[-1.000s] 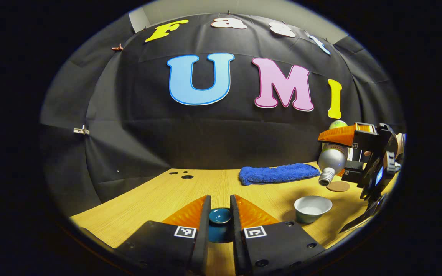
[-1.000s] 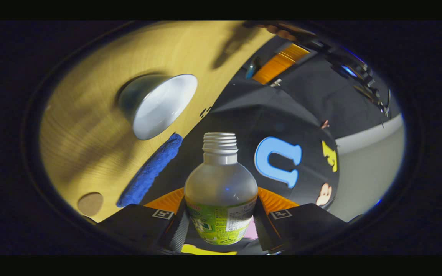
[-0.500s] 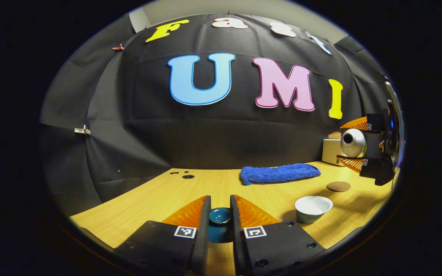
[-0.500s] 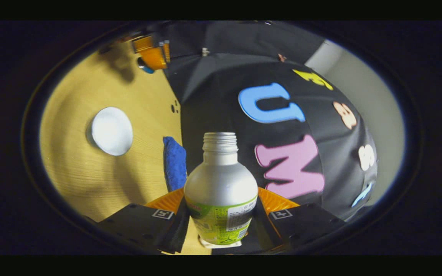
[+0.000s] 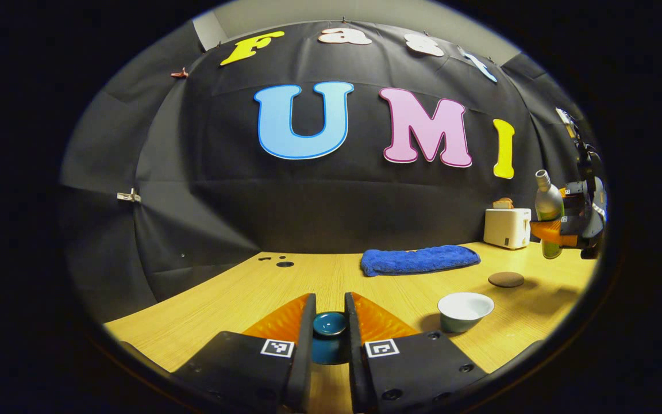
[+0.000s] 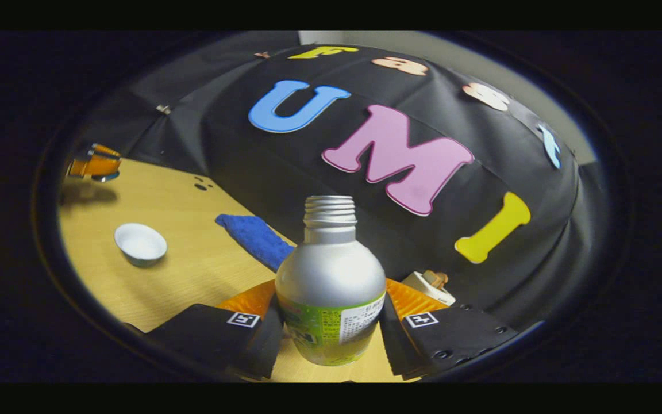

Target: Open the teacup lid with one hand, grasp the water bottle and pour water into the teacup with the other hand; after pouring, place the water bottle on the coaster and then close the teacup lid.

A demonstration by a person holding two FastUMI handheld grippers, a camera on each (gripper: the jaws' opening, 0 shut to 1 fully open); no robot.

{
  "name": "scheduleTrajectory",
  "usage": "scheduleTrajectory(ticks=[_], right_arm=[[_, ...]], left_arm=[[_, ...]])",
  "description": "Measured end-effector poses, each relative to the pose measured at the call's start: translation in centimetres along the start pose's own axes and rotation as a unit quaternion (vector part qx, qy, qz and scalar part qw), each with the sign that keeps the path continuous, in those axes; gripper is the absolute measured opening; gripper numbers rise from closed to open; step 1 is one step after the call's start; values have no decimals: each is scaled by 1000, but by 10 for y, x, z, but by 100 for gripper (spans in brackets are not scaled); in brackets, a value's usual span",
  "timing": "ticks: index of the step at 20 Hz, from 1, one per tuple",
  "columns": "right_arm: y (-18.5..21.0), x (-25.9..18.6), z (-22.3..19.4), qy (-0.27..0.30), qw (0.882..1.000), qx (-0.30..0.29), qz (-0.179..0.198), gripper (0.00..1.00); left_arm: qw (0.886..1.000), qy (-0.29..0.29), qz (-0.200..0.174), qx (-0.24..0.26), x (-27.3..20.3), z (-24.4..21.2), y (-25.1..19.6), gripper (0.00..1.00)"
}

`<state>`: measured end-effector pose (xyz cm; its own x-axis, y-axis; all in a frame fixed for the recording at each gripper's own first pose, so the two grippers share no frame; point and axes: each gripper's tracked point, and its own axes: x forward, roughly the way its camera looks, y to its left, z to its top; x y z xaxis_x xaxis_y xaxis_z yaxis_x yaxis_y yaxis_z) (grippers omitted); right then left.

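In the left gripper view, the left gripper (image 5: 330,328) is clamping the round dark-blue teacup lid (image 5: 330,324) over the pale wooden table (image 5: 204,310); the white open teacup (image 5: 465,310) is sitting ahead-right, near a round brown coaster (image 5: 506,279) and folded blue towel (image 5: 420,259)

In the right gripper view, the right gripper (image 6: 331,322) is squeezing the uncapped silver green-labelled water bottle (image 6: 330,287), roughly upright

Ahead and right of the left gripper (image 5: 329,330): teacup (image 5: 465,310) on the table (image 5: 204,310), coaster (image 5: 506,279) beyond it, towel (image 5: 420,260) behind, toaster (image 5: 506,227) farther right.
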<state>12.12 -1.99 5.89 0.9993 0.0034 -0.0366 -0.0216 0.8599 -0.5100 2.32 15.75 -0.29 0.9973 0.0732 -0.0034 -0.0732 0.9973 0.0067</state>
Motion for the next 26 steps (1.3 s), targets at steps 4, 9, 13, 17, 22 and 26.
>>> scheduleTrajectory(ticks=[4, 9, 13, 17, 22, 26], right_arm=[[1, 12, 21, -33, 994, 105, 28, 76], [32, 39, 27, -62, 963, 231, 125, 76], [27, 69, -5, -33, 960, 254, 117, 77], [18, 94, -33, -9, 962, 257, 93, 74], [22, 112, -53, 7, 960, 265, 88, 77], [22, 116, -61, 6, 959, 271, 77, 79]], left_arm=[[1000, 0, 1, 0, -2, 0, 0, 31], [1000, 0, 2, -1, -2, 0, -1, 31], [1000, 0, 3, -1, -3, 0, -2, 31], [1000, 0, 4, -1, -2, 0, -3, 31], [1000, 0, 5, -1, -3, 0, -3, 31], [1000, 0, 5, -1, -3, 0, -4, 31]])
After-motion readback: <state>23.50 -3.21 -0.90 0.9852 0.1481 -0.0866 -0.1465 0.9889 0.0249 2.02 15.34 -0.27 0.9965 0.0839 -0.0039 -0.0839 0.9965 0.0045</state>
